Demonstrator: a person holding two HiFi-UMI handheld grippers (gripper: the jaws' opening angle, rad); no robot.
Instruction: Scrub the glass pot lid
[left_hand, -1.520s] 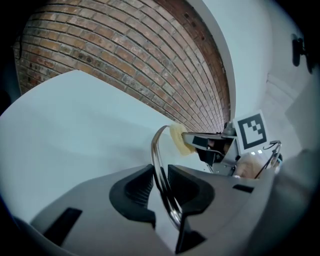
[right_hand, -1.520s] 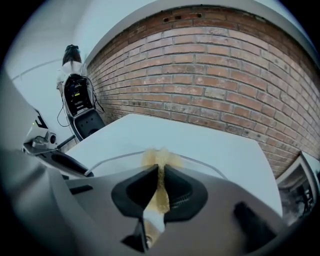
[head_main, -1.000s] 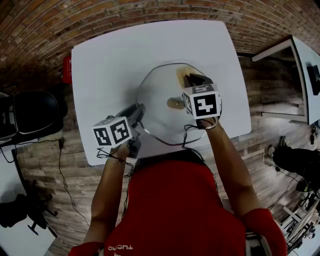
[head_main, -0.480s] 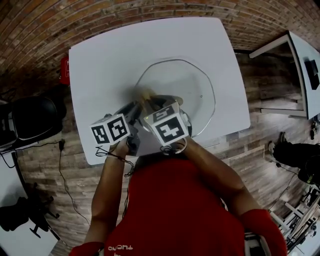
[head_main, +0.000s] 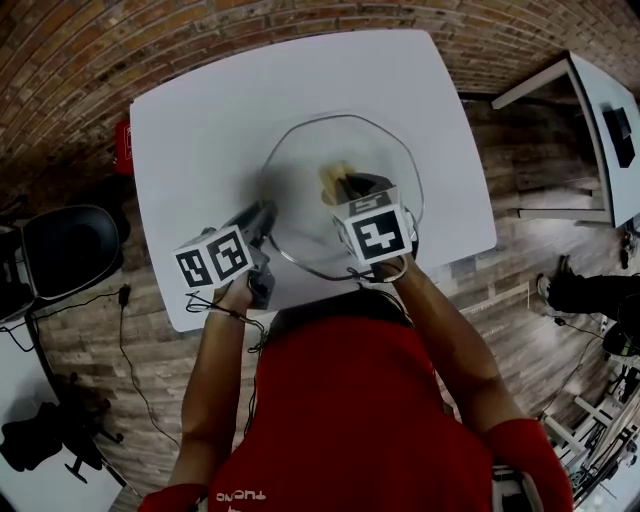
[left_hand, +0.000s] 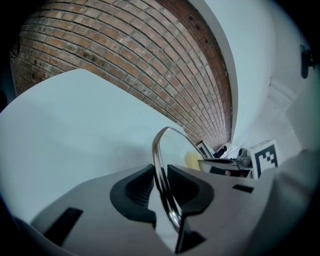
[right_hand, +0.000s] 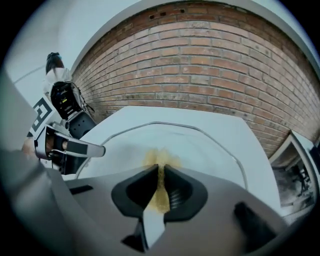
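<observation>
- In the head view, the marker cube of the right gripper covers the near part of the round, metal-rimmed glass pot lid. The small yellow-tan scrub pad shows only as a blurred smear.
- The person's red top hides the near edge of the white counter.
- The glass pot lid sits mid-counter, lying roughly flat with its broad face up. Being circular, it favours no direction. Which side of it faces up cannot be made out.
- The left gripper has its jaws clamped on the lid's left rim. In the left gripper view, that rim runs edge-on between them.
- The right gripper's jaws are closed on the scrub pad. The pad juts forward over the glass, its long axis pointing away from the person. Whether it touches the glass is unclear.
</observation>
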